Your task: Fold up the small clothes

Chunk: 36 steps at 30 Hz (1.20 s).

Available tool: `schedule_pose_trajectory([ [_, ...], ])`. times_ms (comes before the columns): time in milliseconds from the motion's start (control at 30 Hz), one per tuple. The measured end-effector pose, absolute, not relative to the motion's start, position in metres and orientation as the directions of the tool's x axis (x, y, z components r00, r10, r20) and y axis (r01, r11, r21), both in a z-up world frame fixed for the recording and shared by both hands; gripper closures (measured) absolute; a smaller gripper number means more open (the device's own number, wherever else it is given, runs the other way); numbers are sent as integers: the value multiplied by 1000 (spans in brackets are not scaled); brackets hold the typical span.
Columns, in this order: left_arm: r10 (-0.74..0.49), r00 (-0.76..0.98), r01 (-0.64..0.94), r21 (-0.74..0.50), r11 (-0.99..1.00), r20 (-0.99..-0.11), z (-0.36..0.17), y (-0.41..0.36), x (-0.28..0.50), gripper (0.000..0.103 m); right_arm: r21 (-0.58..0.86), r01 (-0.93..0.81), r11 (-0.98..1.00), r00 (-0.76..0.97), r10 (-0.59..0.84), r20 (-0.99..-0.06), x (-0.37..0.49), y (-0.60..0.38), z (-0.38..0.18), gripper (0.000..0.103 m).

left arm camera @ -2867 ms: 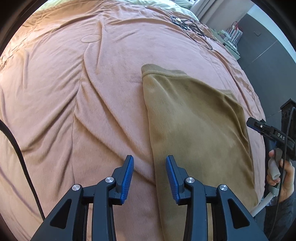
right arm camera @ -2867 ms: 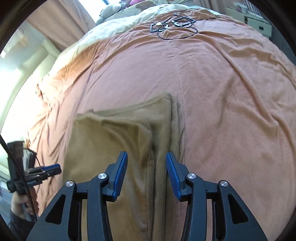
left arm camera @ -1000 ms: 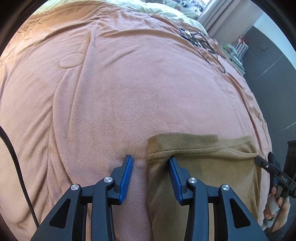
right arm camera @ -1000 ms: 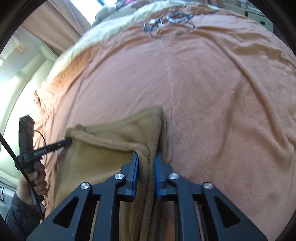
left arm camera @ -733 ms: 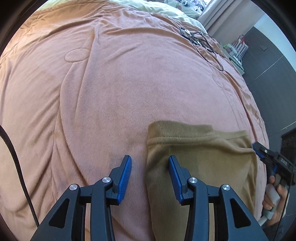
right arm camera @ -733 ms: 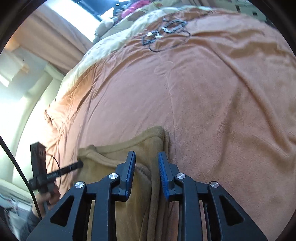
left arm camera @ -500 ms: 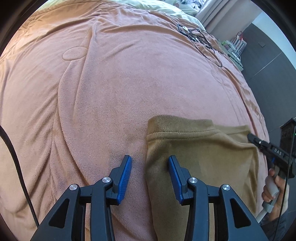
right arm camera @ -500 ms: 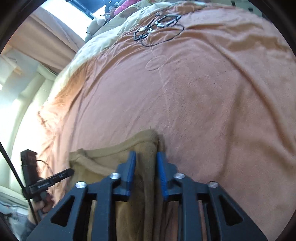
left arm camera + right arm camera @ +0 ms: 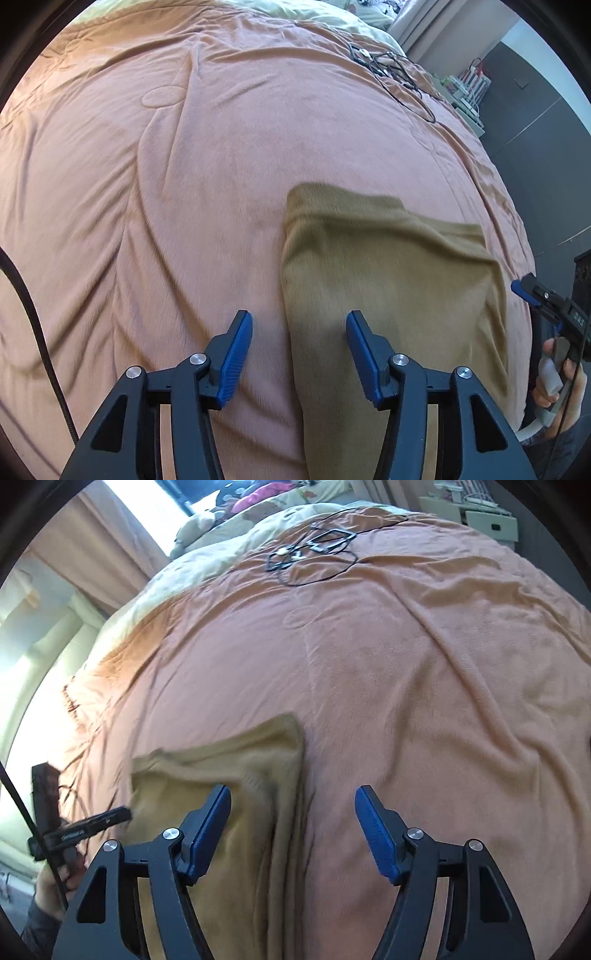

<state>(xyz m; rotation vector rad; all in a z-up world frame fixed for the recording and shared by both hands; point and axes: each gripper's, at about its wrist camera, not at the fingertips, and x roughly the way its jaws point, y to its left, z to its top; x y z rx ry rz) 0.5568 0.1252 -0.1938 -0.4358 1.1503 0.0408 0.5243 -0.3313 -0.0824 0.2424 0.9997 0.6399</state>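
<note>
Here, a tan garment (image 9: 388, 277) is seen lying folded on a pink bedspread (image 9: 166, 184), with its long axis running from the near edge of both views away toward the head of the bed. The left gripper (image 9: 299, 350) is held above the garment's left edge: the edge is framed between the jaws, which are opening, and no cloth is pressed by either pad. The right gripper (image 9: 291, 830) is held above the opposite long edge, where layered folds are stacked; its jaws are also opening, already wide, and nothing is clamped by them, though the edge passes beneath the gap. Each long edge is thus covered by the hand nearer to it, and the far short end, lying ahead of both sets of jaws, is judged to be what any further fold would turn on.

The near end of the garment is cut off by the gripper bodies and the bottom of both views, so its full length cannot be told. Motion blur is spread over the cloth, and the number of layers at the right edge cannot be counted. A tangle of cables (image 9: 314, 550) is seen far up the bed, well apart from the garment.
</note>
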Motion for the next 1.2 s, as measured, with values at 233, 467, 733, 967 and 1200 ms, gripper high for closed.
schedule_pose_trajectory([
  [233,-207,381,-245,-314,917,-901,-194,107,514,48,412,-436,800,313,564,-764,481,-339,-85,35],
  [467,-220,349,-232,-311,922,-911,-194,90,477,48,433,-454,779,279,586,-761,447,-349,-83,35],
  [733,-214,288,-210,-280,937,-933,-202,67,448,48,256,-476,842,349,447,-824,429,-330,-84,36],
  [967,-232,251,-180,-280,943,-940,-202,49,423,48,201,-396,896,366,355,-860,426,-347,-89,56],
  [1200,-269,210,-154,-304,940,-940,-204,33,407,48,307,-364,880,339,432,-836,405,-372,-82,56],
])
